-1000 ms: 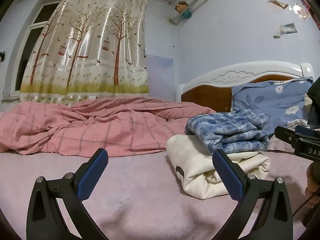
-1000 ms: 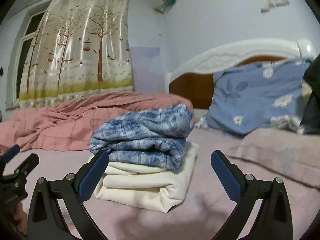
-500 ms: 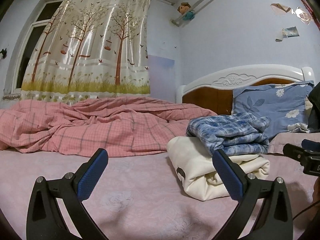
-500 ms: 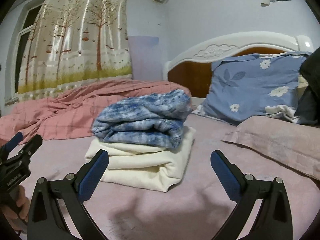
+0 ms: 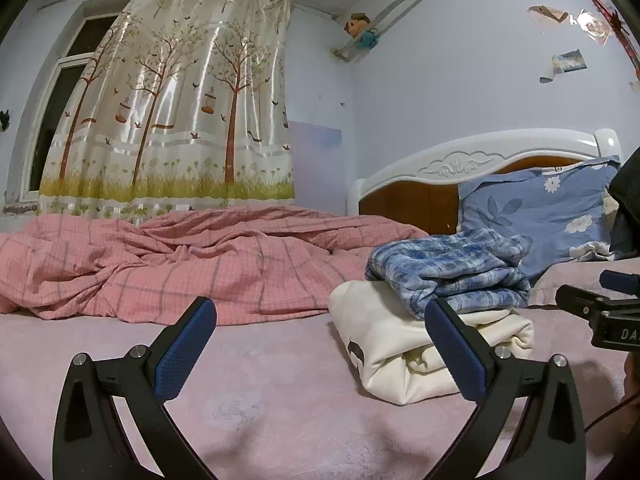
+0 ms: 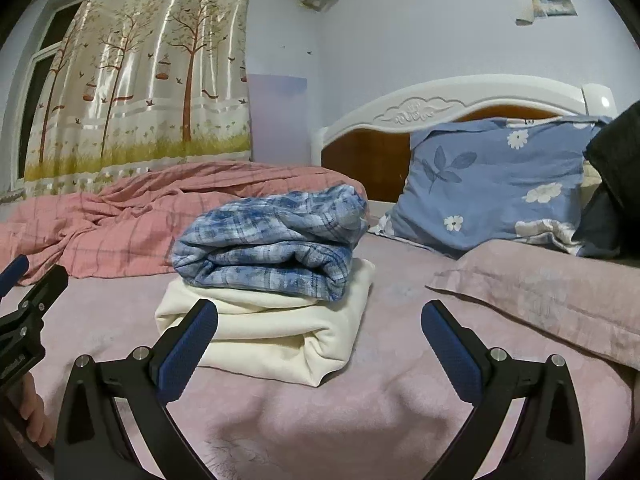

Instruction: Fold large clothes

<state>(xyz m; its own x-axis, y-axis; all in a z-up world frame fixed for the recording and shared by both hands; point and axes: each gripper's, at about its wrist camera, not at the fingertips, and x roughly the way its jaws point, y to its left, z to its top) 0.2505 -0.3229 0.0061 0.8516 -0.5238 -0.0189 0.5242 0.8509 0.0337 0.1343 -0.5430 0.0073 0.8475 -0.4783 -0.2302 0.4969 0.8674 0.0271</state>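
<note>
Both grippers have backed off a bit since 1 s ago; stack looks smaller in right wrist view. Left gripper [image 5: 320, 344] & right gripper [image 6: 319, 344] both spread wide, holding nothing. Folded blue plaid garment [image 6: 272, 240] sits atop folded cream garment [image 6: 280, 328] on pink bedsheet [image 6: 400, 392], near floral pillow [image 6: 496, 184].

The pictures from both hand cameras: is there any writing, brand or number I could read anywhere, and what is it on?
"DA": white letters on the black body of the right gripper, cut off by the picture's edge, so the word is incomplete.
Faint pale lettering on the left gripper body in the right wrist view: too blurred to read.
Dark mark on the cream folded garment: only partly visible, not readable.
Small pictures on the wall: too small to show any text.
</note>
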